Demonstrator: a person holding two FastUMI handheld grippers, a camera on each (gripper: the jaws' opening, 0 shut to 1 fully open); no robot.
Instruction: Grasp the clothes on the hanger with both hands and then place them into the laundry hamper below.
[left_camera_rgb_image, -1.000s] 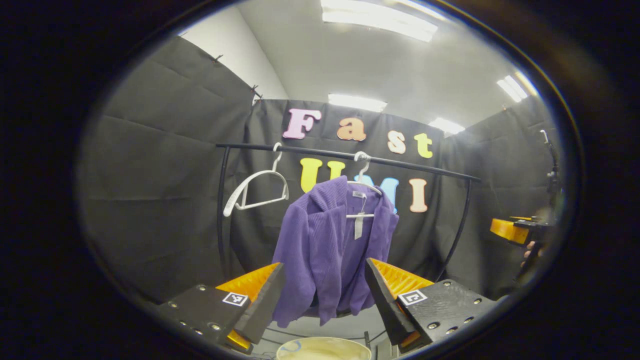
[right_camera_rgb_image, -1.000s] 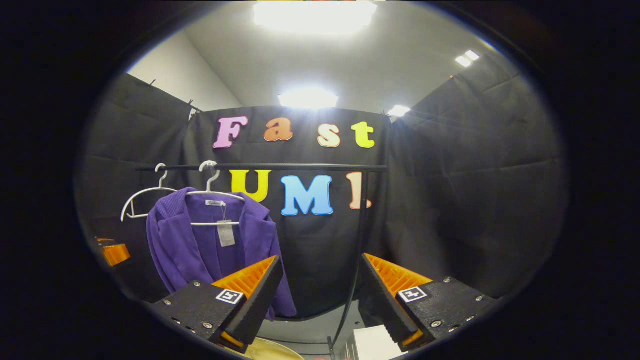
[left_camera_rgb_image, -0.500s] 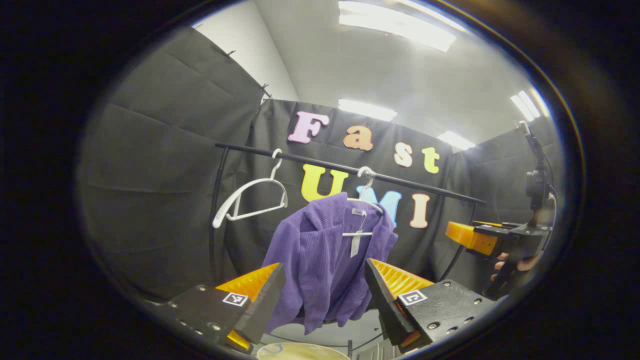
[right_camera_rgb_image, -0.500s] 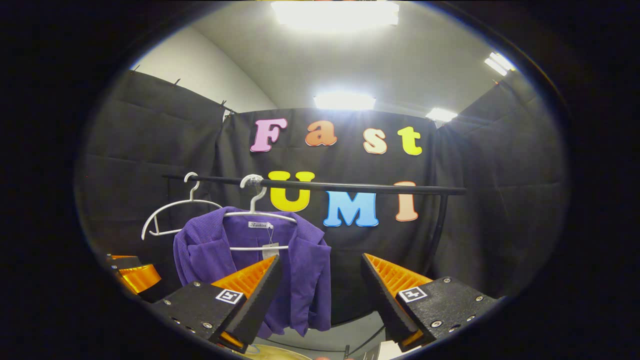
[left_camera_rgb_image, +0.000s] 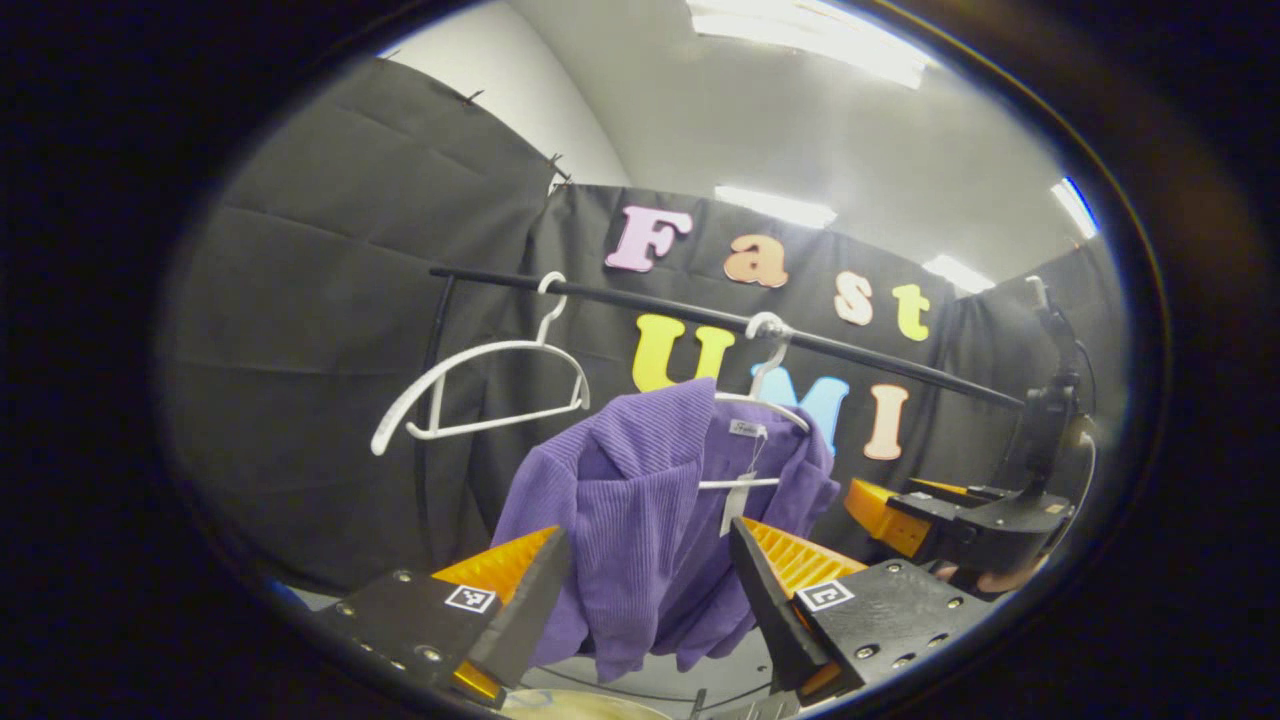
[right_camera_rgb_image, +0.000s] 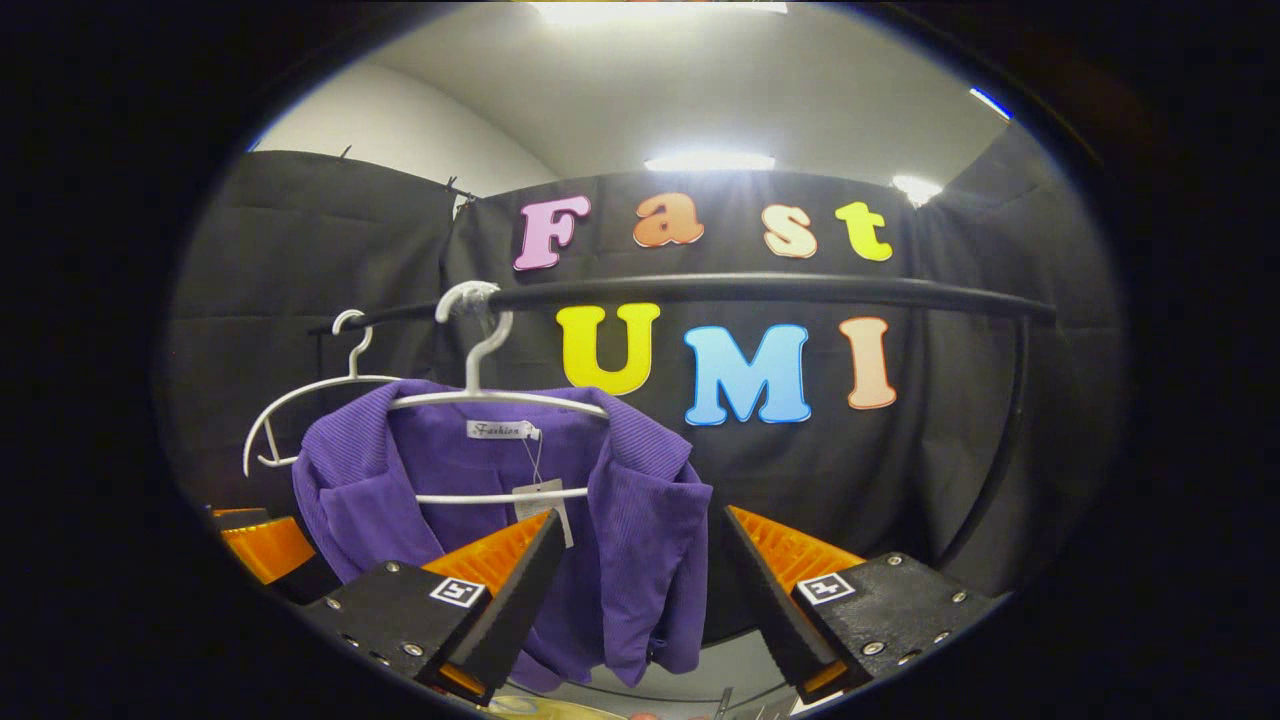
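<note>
Hanging from a white hanger (right_camera_rgb_image: 500, 400) on the black rail (right_camera_rgb_image: 760, 290), the purple jacket (right_camera_rgb_image: 630, 560) droops open at the front, a paper tag (right_camera_rgb_image: 545, 505) dangling on a string inside its collar. In the right gripper view it sits at about eight o'clock from centre, with the right gripper (right_camera_rgb_image: 635, 585) raised toward its lower hem, fingers spread wide and gripping nothing; the jacket's right front panel shows in the gap between them, though I cannot tell whether any fingertip touches the cloth. A second, bare white hanger (right_camera_rgb_image: 300, 400) hangs on the rail just behind it at nine o'clock.

In the left gripper view the jacket (left_camera_rgb_image: 650, 530) hangs at six o'clock from centre, and the left gripper (left_camera_rgb_image: 645, 590) is also spread apart and empty, its fingers either side of the fabric. The bare hanger (left_camera_rgb_image: 480, 390) is at nine o'clock. The right gripper (left_camera_rgb_image: 900, 505) comes in from four o'clock, near the jacket's far edge. A pale rim of the hamper (left_camera_rgb_image: 590, 705) peeks up at six o'clock, under the jacket.
</note>
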